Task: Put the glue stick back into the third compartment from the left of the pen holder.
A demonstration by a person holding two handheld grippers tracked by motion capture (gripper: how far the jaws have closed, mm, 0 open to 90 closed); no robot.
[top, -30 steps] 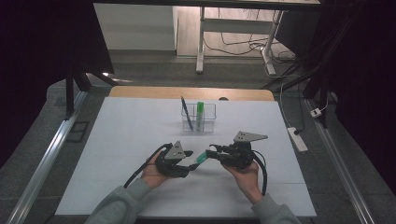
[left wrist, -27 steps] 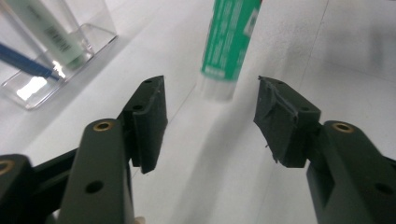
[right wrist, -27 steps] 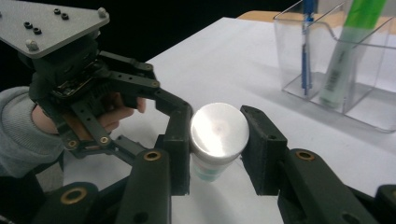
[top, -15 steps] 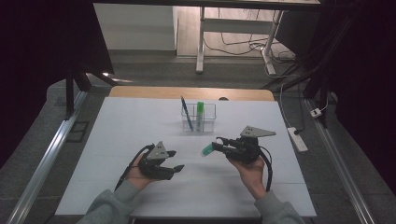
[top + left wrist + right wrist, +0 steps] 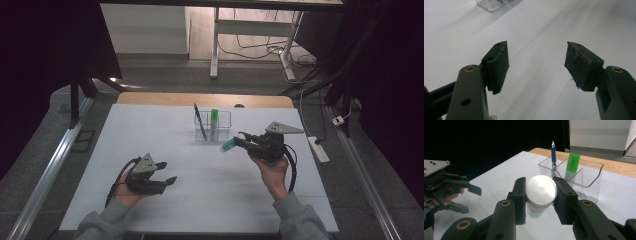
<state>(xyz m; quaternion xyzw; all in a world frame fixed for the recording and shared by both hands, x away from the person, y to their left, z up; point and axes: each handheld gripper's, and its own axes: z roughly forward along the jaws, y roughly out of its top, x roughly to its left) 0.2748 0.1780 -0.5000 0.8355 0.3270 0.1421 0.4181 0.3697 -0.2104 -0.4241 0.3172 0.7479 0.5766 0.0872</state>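
Note:
A white-bodied marker with a green cap [image 5: 227, 146] is held off the table by my right gripper [image 5: 241, 141], just right of the clear organizer [image 5: 224, 131]. The right gripper view looks at its round white end [image 5: 541, 188], with my right gripper [image 5: 539, 183] shut on it from both sides. My left gripper [image 5: 169, 171] hovers low at the front left of the white table. Its jaws have just been opening, and in the left gripper view the left gripper [image 5: 536, 56] holds nothing, with bare table between the pads [image 5: 499, 62].
The organizer [image 5: 596, 173] holds a blue pen [image 5: 200, 121] and a green marker [image 5: 214, 119]; they also stand in it as the blue pen [image 5: 553, 153] and the green marker [image 5: 573, 162]. A wooden strip [image 5: 150, 98] edges the table's far side. A power strip [image 5: 318, 149] lies off the right edge.
Both grippers met at the marker a second ago. The left one let go and drew back to the left; the right one lifted the marker toward the organizer.

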